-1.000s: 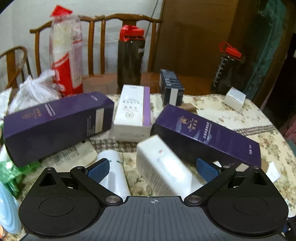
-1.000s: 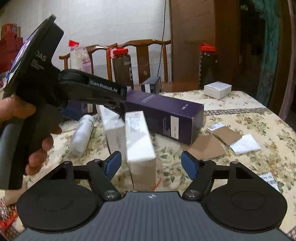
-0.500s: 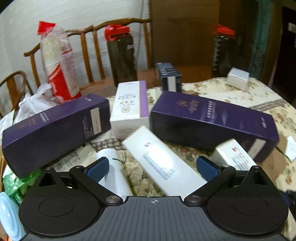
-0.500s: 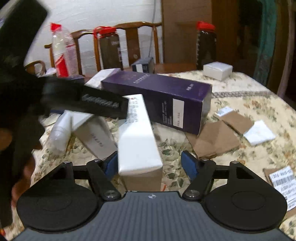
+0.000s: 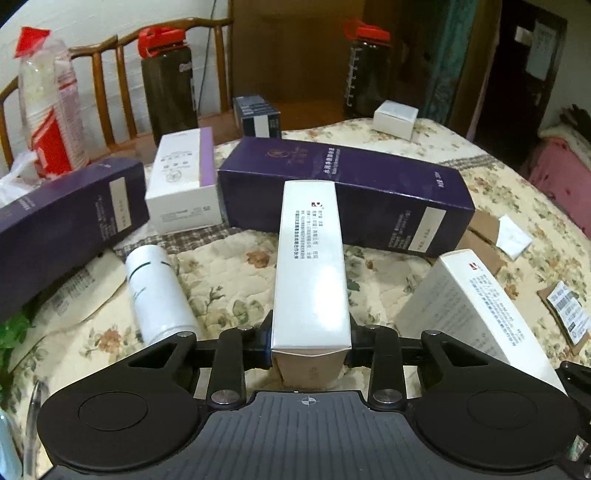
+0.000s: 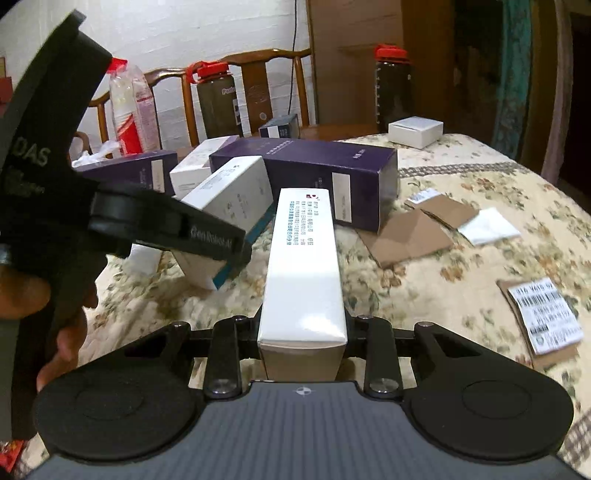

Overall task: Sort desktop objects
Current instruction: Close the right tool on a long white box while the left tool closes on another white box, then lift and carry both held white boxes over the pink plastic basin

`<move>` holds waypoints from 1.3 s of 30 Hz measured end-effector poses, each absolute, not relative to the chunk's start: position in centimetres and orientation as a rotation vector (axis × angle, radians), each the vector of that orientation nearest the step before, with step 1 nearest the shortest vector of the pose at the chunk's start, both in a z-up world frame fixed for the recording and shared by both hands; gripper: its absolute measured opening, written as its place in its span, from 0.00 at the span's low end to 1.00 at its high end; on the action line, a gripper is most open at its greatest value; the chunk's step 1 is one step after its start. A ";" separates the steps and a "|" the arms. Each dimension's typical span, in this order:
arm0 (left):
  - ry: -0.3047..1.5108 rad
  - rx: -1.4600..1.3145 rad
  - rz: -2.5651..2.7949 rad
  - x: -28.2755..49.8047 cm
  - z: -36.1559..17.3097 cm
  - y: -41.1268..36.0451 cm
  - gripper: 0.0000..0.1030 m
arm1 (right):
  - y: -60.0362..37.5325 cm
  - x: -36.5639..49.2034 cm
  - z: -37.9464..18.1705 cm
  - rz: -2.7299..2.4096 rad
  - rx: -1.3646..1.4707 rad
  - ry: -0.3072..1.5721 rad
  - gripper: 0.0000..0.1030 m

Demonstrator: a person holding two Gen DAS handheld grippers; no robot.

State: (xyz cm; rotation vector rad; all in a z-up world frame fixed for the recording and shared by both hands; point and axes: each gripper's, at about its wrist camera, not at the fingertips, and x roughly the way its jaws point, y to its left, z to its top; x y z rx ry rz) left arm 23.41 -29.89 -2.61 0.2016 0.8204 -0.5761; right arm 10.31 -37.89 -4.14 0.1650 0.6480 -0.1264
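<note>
While each claw has just closed on the near end of its own long white box, left claw (image 5: 308,345) and right claw (image 6: 302,341) hold them clear of the cluttered tabletop (image 5: 229,266) for sorting.

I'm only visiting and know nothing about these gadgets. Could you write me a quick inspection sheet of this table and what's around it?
Surface: floral quilted cloth covering the table.
Job's things: left white box, right white box, white-and-lilac box, purple boxes.
Clutter: white bottle lying down, cardboard scraps, shipping label, red-capped dark bottles.
Grippers: left gripper and right gripper, jaws just closed, each shut on its white box.
Cables: dark cord down the wall.
Surroundings: wooden chairs, white wall.
</note>
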 end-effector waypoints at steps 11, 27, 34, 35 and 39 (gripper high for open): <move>0.679 0.208 -0.550 19.9 1.4 -26.4 0.29 | -36.5 9.0 -2.3 -0.136 0.085 0.589 0.34; 0.480 0.155 -0.225 10.9 9.4 -10.9 0.30 | -22.7 7.5 4.2 0.005 -0.153 0.436 0.35; 0.436 0.135 -0.029 8.2 12.7 -1.4 0.31 | -12.4 6.9 7.6 0.181 -0.192 0.353 0.35; 0.434 0.132 -0.007 7.9 13.1 -0.1 0.31 | -11.0 6.7 8.0 0.207 -0.193 0.343 0.35; 0.428 0.125 0.096 6.7 14.3 5.2 0.31 | -5.5 6.2 9.6 0.318 -0.196 0.306 0.35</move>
